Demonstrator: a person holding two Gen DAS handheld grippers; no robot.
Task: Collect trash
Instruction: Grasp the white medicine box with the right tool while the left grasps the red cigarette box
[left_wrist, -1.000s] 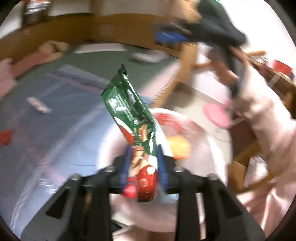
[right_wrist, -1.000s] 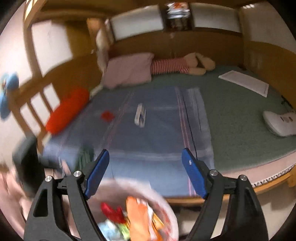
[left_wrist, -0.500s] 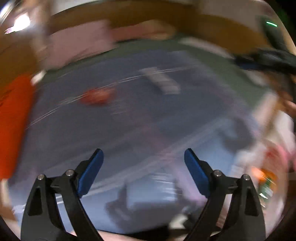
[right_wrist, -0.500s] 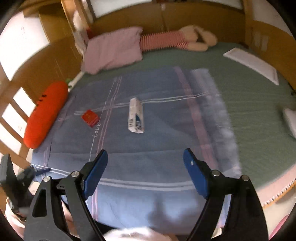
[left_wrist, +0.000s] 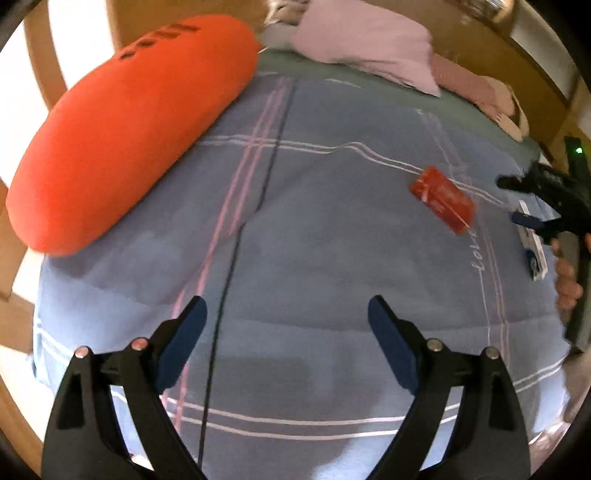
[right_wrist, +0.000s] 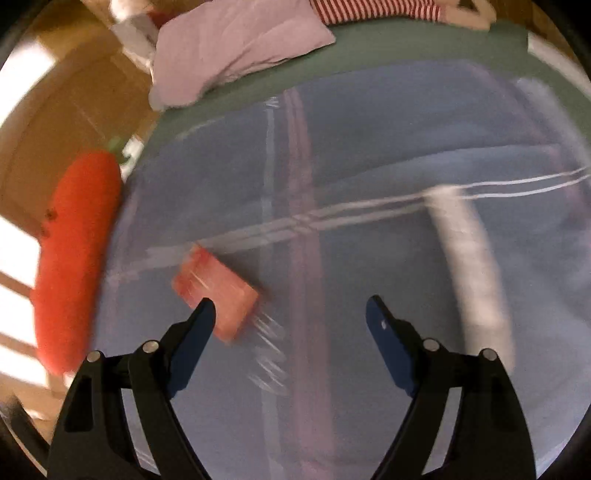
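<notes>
A small red packet (left_wrist: 441, 199) lies on the blue striped blanket (left_wrist: 332, 258), ahead and to the right of my left gripper (left_wrist: 286, 317), which is open and empty above the blanket. A white wrapper (left_wrist: 533, 254) lies further right, partly hidden by my right gripper (left_wrist: 517, 201). In the blurred right wrist view, my right gripper (right_wrist: 290, 310) is open and empty. The red packet (right_wrist: 216, 291) sits just beyond its left fingertip, and the white wrapper (right_wrist: 465, 258) is a streak to the right.
A long orange carrot-shaped cushion (left_wrist: 122, 136) lies along the blanket's left edge by the wooden bed rail. A pink pillow (right_wrist: 236, 48) and a striped soft toy (right_wrist: 373, 9) rest at the head of the green sheet. A hand (left_wrist: 567, 284) holds the right gripper.
My left gripper held a green and red wrapper over a white bin; now it is open, empty and over the blanket. My right gripper swung from the bin down close to the red packet.
</notes>
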